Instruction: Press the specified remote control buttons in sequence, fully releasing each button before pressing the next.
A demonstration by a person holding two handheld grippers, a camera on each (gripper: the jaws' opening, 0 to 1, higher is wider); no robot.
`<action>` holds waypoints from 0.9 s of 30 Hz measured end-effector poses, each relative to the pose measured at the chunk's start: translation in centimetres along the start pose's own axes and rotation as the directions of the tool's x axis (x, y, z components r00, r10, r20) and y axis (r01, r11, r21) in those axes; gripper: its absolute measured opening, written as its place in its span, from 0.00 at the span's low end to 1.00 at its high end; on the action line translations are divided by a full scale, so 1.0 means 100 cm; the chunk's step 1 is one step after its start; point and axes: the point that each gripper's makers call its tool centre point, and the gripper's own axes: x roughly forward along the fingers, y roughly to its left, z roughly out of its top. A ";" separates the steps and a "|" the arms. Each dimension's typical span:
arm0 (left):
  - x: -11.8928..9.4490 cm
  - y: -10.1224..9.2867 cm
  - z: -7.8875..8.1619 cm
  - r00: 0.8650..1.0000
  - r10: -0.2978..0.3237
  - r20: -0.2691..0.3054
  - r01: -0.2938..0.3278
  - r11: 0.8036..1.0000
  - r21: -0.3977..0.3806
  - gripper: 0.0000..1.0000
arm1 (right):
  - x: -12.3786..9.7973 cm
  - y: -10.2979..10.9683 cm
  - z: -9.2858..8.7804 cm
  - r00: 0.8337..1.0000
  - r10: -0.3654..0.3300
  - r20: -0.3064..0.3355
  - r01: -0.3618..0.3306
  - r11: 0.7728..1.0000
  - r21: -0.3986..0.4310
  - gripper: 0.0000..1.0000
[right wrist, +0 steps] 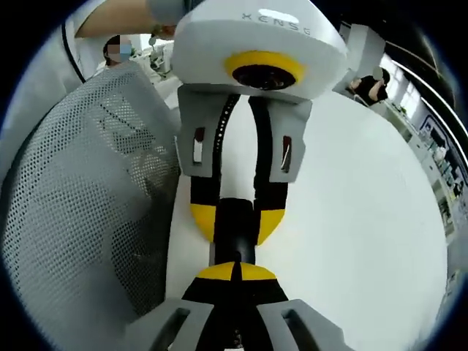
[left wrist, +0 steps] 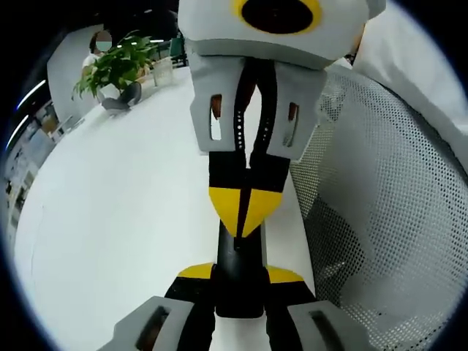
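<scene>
A slim black remote control [left wrist: 238, 259] lies end-on between the yellow tips of my left gripper [left wrist: 240, 281], which is shut on its sides just above the white table. My right gripper [left wrist: 242, 212] comes in from the top of the left gripper view, jaws shut together, with its yellow tip resting on the remote's upper face. In the right gripper view my right gripper [right wrist: 235, 272] shows its closed yellow tips against the remote [right wrist: 234, 238], and the left gripper [right wrist: 235, 218] clamps it from the far side. The buttons are hidden.
The white table [left wrist: 131, 219] spreads wide to one side. A white mesh chair back [left wrist: 380, 197] [right wrist: 80, 190] stands close against the table edge. A potted plant [left wrist: 117, 66] and a seated person [right wrist: 374, 84] are at the far end.
</scene>
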 end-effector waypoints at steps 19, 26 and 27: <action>0.000 0.000 0.000 1.000 0.010 0.001 -0.010 1.000 -0.002 0.23 | 0.001 -0.002 -0.001 0.999 -0.023 -0.030 0.021 0.999 -0.039 0.00; 0.000 0.001 0.000 1.000 0.009 0.003 -0.009 1.000 -0.012 0.23 | 0.000 -0.002 0.001 0.999 -0.015 0.032 0.013 0.999 0.052 0.00; 0.000 0.001 0.000 1.000 0.008 0.003 -0.007 1.000 -0.015 0.23 | 0.000 -0.002 0.002 0.999 -0.014 0.033 0.012 0.999 0.050 0.00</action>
